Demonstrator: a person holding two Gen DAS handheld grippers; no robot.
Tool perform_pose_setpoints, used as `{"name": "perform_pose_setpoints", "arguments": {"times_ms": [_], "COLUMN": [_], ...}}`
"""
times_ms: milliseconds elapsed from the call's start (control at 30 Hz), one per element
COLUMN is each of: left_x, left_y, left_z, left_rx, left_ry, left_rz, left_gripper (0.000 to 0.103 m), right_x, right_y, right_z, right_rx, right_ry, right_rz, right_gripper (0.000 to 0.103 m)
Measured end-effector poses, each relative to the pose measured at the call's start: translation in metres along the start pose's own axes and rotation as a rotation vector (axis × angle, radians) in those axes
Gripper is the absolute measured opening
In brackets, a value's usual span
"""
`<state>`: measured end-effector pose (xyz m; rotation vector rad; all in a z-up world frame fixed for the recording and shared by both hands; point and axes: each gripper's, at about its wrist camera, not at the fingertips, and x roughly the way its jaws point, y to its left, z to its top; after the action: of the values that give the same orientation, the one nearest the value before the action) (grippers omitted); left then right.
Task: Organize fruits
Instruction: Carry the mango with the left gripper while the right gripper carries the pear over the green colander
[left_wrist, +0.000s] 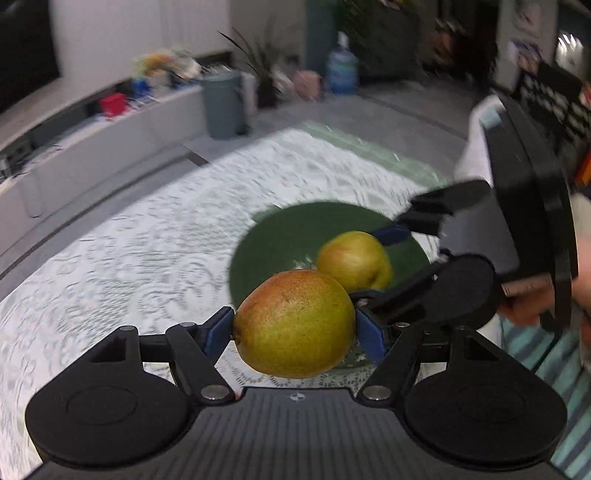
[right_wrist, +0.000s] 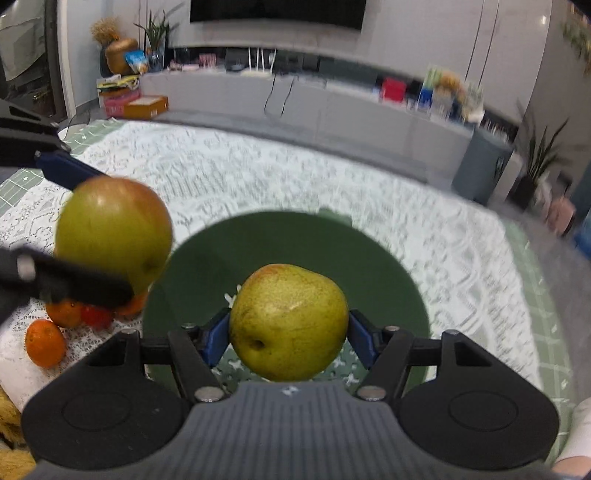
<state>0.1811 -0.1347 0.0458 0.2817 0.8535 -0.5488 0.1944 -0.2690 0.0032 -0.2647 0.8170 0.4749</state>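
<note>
- The left wrist view shows the left gripper (left_wrist: 294, 329) with its blue pads pressed on either side of a big pear (left_wrist: 294, 323), held in the air above the near edge of a green plate (left_wrist: 280, 236).
- The same view shows the right gripper (left_wrist: 373, 258) coming in from the right, clamped on a small pear (left_wrist: 354, 260) over the plate, with a hand (left_wrist: 532, 306) behind it.
- The right wrist view shows the small pear (right_wrist: 289, 322) close up, squeezed between the right gripper's (right_wrist: 289, 334) pads, jaws about half spread, above the plate (right_wrist: 384, 258).
- Only this view shows the loose fruit on the lace cloth (right_wrist: 258, 177) left of the plate: two oranges, orange A (right_wrist: 45, 343) and orange B (right_wrist: 64, 314), and a red fruit (right_wrist: 96, 316).
- More orange shows behind the left gripper's finger; I cannot tell if it is a third orange.
- The big pear (right_wrist: 112, 232) hangs at left there, the left gripper (right_wrist: 70, 221) around it, jaws wide.
- Count: two pears, both held; one plate, nothing resting on it; two grippers.
- Only the left view shows a bin (left_wrist: 222, 104) and a water jug (left_wrist: 342, 70) beyond the table.
</note>
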Motion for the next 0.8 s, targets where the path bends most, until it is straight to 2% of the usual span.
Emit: {"name": "perform_pose_setpoints", "arguments": {"times_ms": [133, 367, 533, 800], "left_x": [0.026, 0.059, 0.074, 0.097], "left_y": [-0.003, -0.009, -0.012, 0.001], "left_z": [0.01, 0.014, 0.013, 0.018], "left_rx": [0.099, 0.261, 0.333, 0.283], "left_ry": [0.075, 0.205, 0.271, 0.362], "left_rz": [-0.025, -0.049, -0.077, -0.114], "left_gripper": [0.082, 0.082, 0.082, 0.082], "right_x": [0.022, 0.04, 0.048, 0.056], "right_y": [-0.004, -0.007, -0.006, -0.008], "right_z": [0.005, 0.006, 0.002, -0.002], "right_rx": [-0.043, -0.103, -0.137, -0.14], "right_ry": [0.078, 0.159, 0.197, 0.243], "right_rz": [0.015, 0.055, 0.052, 0.058], "right_gripper": [0.064, 0.064, 0.064, 0.064]}}
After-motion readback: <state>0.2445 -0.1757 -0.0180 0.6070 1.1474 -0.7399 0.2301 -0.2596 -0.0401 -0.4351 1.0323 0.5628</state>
